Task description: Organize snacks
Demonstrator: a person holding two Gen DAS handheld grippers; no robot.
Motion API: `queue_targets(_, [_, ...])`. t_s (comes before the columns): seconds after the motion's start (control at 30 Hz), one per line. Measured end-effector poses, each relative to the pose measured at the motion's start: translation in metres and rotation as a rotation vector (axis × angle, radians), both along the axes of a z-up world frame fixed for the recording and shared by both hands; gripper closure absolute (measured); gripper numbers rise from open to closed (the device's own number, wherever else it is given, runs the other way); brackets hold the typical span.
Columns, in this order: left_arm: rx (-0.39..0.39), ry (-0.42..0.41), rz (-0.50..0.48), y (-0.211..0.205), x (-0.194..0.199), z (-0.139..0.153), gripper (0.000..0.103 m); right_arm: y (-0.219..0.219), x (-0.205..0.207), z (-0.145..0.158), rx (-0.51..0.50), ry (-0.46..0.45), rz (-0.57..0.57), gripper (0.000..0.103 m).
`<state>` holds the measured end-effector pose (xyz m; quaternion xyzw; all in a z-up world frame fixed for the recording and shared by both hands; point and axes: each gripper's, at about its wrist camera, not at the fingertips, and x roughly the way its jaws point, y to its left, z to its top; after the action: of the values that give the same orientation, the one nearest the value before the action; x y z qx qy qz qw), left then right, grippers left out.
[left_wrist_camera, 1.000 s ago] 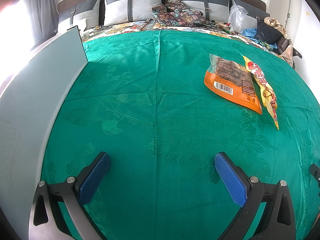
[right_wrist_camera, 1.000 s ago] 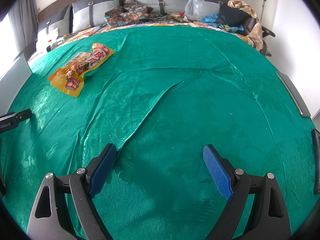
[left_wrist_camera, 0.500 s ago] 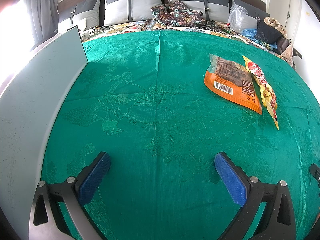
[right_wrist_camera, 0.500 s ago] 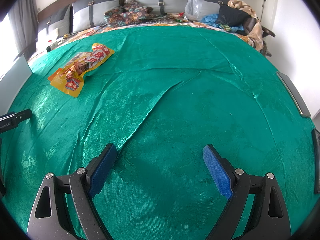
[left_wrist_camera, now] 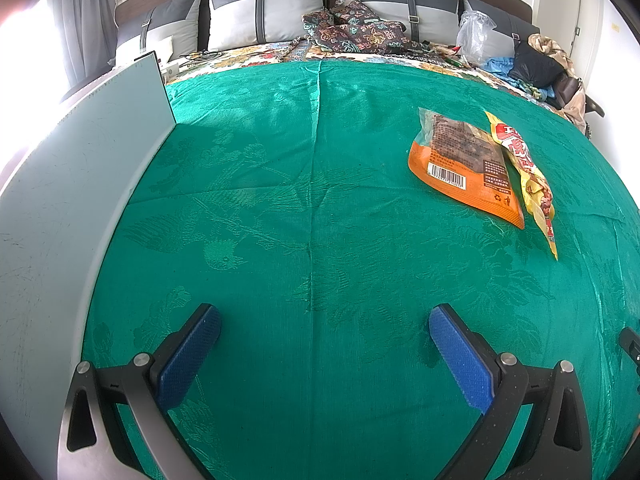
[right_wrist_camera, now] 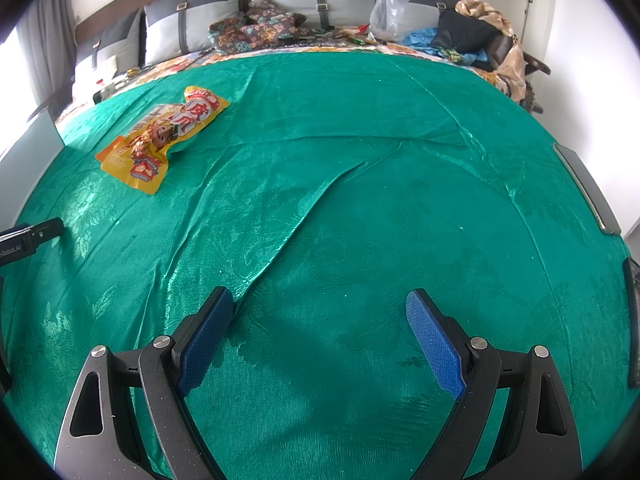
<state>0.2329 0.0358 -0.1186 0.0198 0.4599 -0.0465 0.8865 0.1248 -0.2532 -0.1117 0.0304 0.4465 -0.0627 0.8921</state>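
You are holding both hand-held grippers, left [left_wrist_camera: 324, 344] and right [right_wrist_camera: 320, 332], released over the bed [left_wrist_camera: 312, 208]; reach toward two o'clock for the orange packet [left_wrist_camera: 464, 168], pinching one edge.

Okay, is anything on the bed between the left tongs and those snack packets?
Nothing visible. Only bare green bedspread lies between the open left tongs and the orange barcoded snack packet, with the yellow snack packet alongside it.
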Motion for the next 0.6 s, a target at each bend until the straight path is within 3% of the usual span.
queue_targets(0.6, [0.000, 0.000, 0.000, -0.0003, -0.0004, -0.0001, 0.000, 0.0019, -0.0017, -0.0004, 0.004, 0.000, 0.001, 0.012])
